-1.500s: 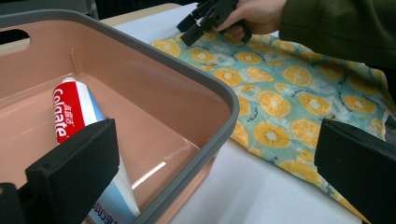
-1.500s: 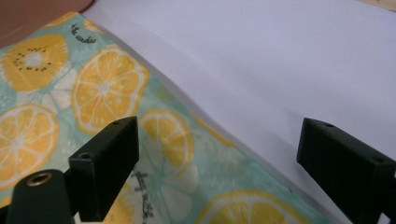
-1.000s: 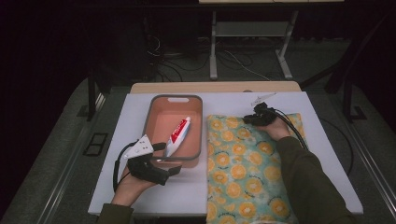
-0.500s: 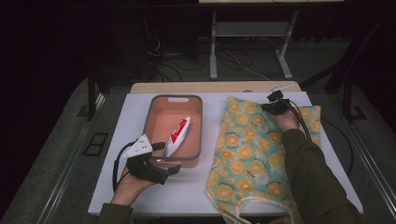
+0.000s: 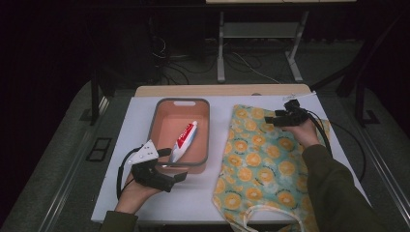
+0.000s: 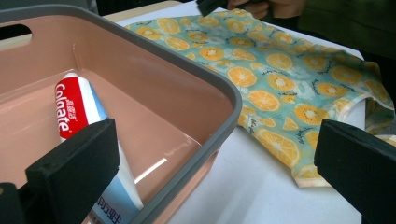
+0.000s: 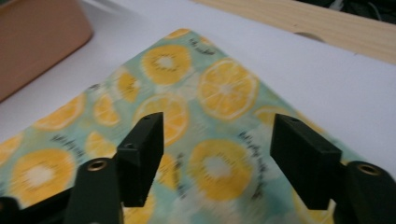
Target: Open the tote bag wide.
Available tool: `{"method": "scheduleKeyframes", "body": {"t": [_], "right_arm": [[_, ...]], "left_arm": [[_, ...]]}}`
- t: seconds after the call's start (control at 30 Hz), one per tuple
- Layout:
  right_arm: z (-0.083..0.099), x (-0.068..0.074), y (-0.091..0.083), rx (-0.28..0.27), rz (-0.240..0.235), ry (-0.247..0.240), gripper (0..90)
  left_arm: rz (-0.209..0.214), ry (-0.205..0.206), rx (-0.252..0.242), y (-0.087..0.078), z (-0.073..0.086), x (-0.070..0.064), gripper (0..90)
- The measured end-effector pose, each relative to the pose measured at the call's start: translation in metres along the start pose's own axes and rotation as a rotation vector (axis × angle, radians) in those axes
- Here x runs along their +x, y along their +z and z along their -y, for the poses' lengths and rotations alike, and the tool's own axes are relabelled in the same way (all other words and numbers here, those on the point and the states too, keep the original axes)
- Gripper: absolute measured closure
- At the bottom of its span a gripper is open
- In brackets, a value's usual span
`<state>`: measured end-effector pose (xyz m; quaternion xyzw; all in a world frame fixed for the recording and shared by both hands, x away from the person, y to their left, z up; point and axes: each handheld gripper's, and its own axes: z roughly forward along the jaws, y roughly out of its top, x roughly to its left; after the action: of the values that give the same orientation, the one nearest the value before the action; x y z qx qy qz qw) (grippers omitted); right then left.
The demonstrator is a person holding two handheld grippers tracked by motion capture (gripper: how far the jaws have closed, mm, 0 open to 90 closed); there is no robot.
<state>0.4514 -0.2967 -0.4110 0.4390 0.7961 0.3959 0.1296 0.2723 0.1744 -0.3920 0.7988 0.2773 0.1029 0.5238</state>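
Toothpaste (image 5: 183, 140) lies in my pink tub (image 5: 159, 118). Left gripper (image 5: 175, 169) released at its rim. Right gripper (image 7: 215, 158) released over orange-print cloth (image 5: 258, 164).

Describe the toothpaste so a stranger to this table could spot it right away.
Start at the white table and find the pink bin with a grey rim on its left half. The toothpaste tube lies inside, slanted along the right wall. It is red, white and blue, the one thing in the bin.

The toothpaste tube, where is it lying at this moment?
In the high view the toothpaste tube lies inside the pink bin, on its right half, just beyond the left claw; the orange-print fabric bag lies outside, to the right.
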Motion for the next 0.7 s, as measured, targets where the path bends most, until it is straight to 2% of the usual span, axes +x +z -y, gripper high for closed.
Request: {"method": "scheduleKeyframes", "body": {"t": [0.07,0.1,0.17,0.27,0.4,0.63,0.7], "right_arm": [[0.001,0.005,-0.004,0.005,-0.015,-0.015,31.7],[0.005,0.015,-0.012,0.015,-0.025,-0.049,30.1],[0.008,0.026,-0.021,0.004,-0.06,-0.072,29.9],[0.016,0.043,-0.035,-0.011,-0.088,-0.107,29.8],[0.032,0.062,-0.047,-0.007,-0.135,-0.16,29.4],[0.058,0.085,-0.062,0.003,-0.193,-0.213,30.5],[0.074,0.099,-0.068,0.022,-0.23,-0.239,31.3]], "left_arm": [[-0.001,-0.002,-0.002,0.0,0.0,0.0,0.0],[0.0,-0.003,-0.004,0.0,0.0,0.0,0.0],[0.003,0.006,-0.001,0.001,-0.001,-0.001,0.0],[0.001,0.005,0.0,0.001,-0.001,-0.002,0.0],[0.001,0.007,0.003,0.002,-0.001,-0.004,0.0],[0.003,0.009,0.003,0.003,-0.001,-0.005,0.0],[0.002,0.011,0.005,0.003,-0.001,-0.006,0.0]]}}
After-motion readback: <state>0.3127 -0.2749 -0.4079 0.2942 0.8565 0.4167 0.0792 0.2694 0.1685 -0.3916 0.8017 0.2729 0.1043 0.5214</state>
